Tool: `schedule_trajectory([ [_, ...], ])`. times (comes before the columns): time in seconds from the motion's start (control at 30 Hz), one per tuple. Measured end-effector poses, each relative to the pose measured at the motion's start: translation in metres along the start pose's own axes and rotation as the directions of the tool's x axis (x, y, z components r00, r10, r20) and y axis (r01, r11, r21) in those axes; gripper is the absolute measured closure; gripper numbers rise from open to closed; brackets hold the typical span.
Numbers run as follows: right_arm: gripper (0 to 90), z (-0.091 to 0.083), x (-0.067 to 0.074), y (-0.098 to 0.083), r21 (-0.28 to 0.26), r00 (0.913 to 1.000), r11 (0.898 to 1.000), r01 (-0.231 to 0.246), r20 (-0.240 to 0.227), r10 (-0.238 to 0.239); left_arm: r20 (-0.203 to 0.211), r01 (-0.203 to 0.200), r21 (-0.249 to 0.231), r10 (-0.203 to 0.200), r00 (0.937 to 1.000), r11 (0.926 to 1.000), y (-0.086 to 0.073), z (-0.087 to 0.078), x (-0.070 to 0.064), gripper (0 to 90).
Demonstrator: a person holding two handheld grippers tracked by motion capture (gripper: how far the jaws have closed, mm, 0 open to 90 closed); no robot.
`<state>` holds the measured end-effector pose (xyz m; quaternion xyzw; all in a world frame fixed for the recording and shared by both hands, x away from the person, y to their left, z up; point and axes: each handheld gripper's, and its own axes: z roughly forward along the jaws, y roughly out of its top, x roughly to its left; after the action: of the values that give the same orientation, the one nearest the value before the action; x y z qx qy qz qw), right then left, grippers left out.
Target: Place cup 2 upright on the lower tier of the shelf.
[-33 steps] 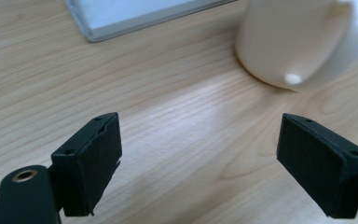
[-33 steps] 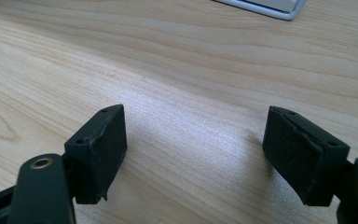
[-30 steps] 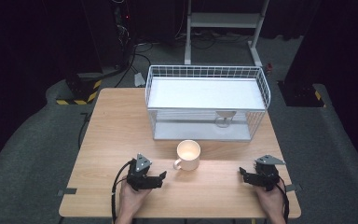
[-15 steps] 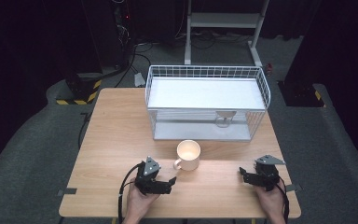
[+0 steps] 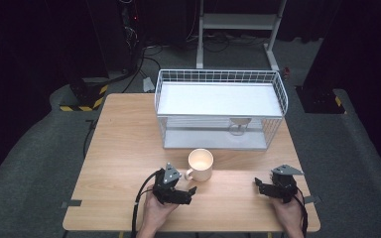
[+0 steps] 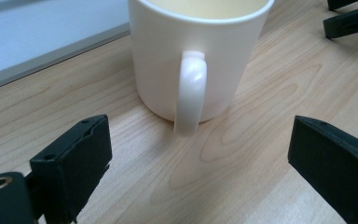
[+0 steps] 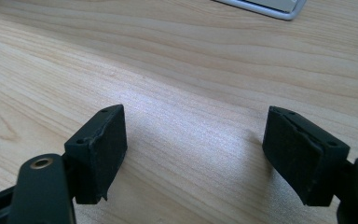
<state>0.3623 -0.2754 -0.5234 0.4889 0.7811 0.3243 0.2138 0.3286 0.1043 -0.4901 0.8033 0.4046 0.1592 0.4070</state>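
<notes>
The cream mug [image 5: 201,164] stands upright near the middle of the wooden tabletop [image 5: 124,148], just in front of the white wire basket [image 5: 220,110] that sits toward twelve o'clock; its handle [image 5: 189,174] points toward about seven o'clock, at the left claw [image 5: 191,192]; in the left gripper view the mug [image 6: 196,51] is close ahead, with the handle [image 6: 189,91] facing the camera and lying ahead of the gap between the two black jaws. The left claw has just been opening and now stands spread wide, with nothing between its pads; it lies at the mug's six to seven o'clock, near but not touching. The right claw [image 5: 259,185] rests at the mug's four o'clock, well apart from it, over bare wood; its jaws are parted with nothing between them, as the right gripper view [image 7: 193,154] shows. A hand [image 5: 156,213] holds the left claw from the tabletop's six o'clock edge; another hand [image 5: 288,214] holds the right.
</notes>
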Motion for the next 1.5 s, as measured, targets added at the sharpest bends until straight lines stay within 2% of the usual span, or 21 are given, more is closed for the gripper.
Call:
schedule_trajectory([
  [0.27, 21.8, 0.0, 0.0, 0.0, -0.001, 1.0, 1.0, 0.002, 0.0, -0.002, -0.015, -0.01, 0.005, 0.01, 0.9998, 0.9999, 0.011, 0.012, -0.003, 6.2],
  [0.6, 21.8, 0.0, 0.0, 0.0, -0.002, 1.0, 1.0, 0.002, 0.0, -0.002, -0.023, -0.002, -0.004, 0.002, 0.9997, 1.0, 0.021, 0.025, -0.003, 5.7],
  [1.0, 21.8, 0.0, 0.0, 0.0, -0.001, 1.0, 1.0, 0.002, 0.0, -0.002, -0.005, 0.021, -0.017, -0.021, 0.9998, 0.9996, 0.031, 0.04, -0.004, 5.2],
  [1.13, 21.8, 0.0, 0.0, 0.0, -0.002, 1.0, 1.0, 0.002, 0.0, -0.002, -0.02, 0.009, -0.015, -0.009, 0.9998, 0.9999, 0.034, 0.043, -0.005, 4.6],
  [1.33, 21.8, 0.0, 0.0, 0.0, -0.001, 1.0, 1.0, 0.002, 0.0, -0.002, -0.031, 0.017, -0.017, -0.017, 0.9994, 0.9997, 0.038, 0.048, -0.004, 4.8],
  [1.5, 21.8, 0.0, 0.0, 0.0, -0.001, 1.0, 1.0, 0.002, 0.0, -0.002, -0.05, 0.002, -0.023, -0.003, 0.9988, 0.9997, 0.041, 0.052, -0.004, 5.6],
])
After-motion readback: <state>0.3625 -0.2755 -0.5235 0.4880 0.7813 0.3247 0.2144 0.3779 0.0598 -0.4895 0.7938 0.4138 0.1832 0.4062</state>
